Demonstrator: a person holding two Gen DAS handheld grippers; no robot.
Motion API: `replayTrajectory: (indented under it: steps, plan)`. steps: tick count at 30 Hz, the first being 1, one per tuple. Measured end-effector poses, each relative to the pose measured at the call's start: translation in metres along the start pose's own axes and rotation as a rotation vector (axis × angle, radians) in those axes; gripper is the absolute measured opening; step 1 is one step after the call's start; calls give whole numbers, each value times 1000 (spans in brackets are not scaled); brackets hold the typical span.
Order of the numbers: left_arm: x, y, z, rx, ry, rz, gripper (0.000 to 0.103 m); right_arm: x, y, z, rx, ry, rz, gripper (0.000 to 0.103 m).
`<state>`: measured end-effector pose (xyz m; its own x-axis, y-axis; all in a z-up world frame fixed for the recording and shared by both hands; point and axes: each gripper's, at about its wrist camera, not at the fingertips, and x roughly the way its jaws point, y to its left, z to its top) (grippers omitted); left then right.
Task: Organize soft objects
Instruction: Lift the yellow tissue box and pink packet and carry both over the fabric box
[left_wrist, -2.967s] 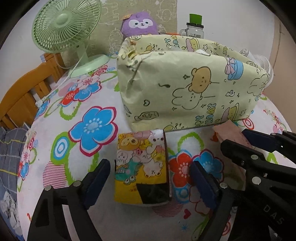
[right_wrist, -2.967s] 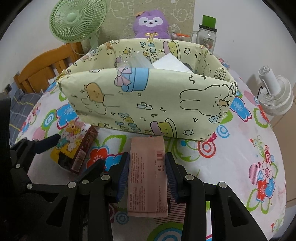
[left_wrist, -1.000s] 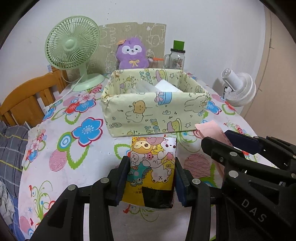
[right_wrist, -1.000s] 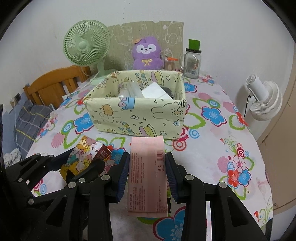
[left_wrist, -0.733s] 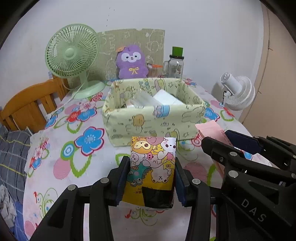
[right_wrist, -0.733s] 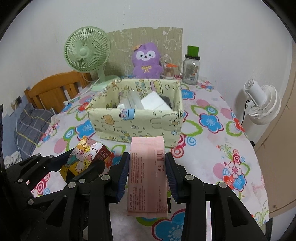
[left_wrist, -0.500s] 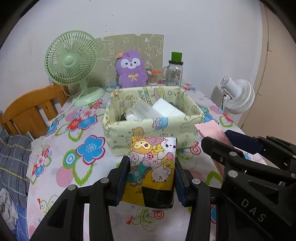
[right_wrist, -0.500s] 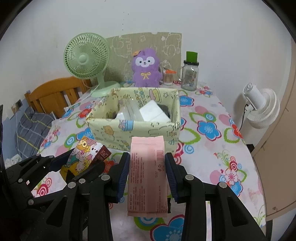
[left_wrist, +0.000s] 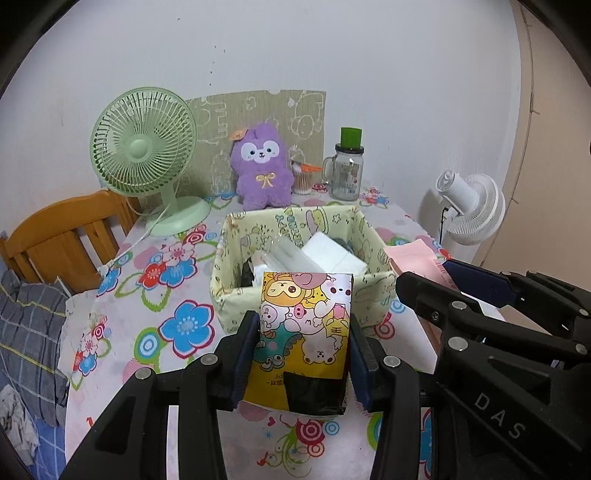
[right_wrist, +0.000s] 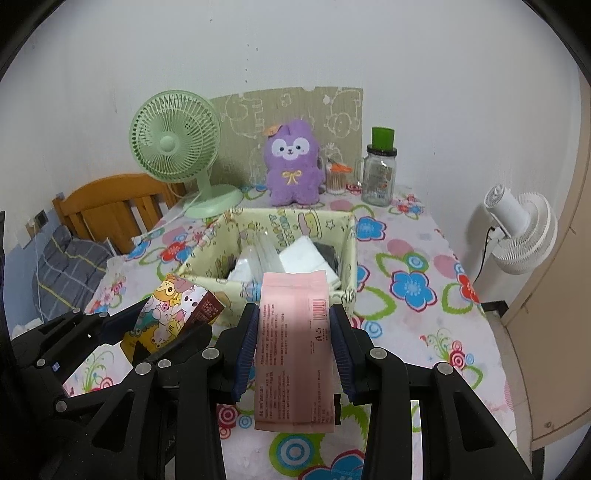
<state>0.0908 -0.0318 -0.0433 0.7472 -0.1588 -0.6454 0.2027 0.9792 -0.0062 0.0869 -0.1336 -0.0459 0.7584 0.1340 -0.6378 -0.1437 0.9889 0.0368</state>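
Observation:
My left gripper (left_wrist: 303, 354) is shut on a yellow cartoon-print pack (left_wrist: 304, 332), held above the table in front of the pale yellow fabric box (left_wrist: 229, 295). My right gripper (right_wrist: 293, 349) is shut on a flat pink pack (right_wrist: 293, 343), held up just before the same box (right_wrist: 349, 254). The box holds white packs (right_wrist: 301, 256) and a dark item. The cartoon pack also shows in the right wrist view (right_wrist: 170, 314), and the pink pack in the left wrist view (left_wrist: 415, 260).
The flowered tablecloth (left_wrist: 177, 325) covers the table. A green fan (left_wrist: 146, 162), a purple plush (left_wrist: 262, 166) and a green-lidded jar (left_wrist: 347, 170) stand at the back. A white fan (right_wrist: 521, 229) stands at the right. A wooden chair (left_wrist: 62, 236) is on the left.
Both grippers closed on their packs and lifted them off the table. Over the last second they rose further, so the box looks lower and its inside shows.

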Motion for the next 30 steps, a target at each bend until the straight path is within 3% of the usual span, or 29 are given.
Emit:
replayTrajectory:
  steps: [30]
  plan:
    - [18,2,50,22,-50,-10,46,9,-11,49,16,-53,-15,42]
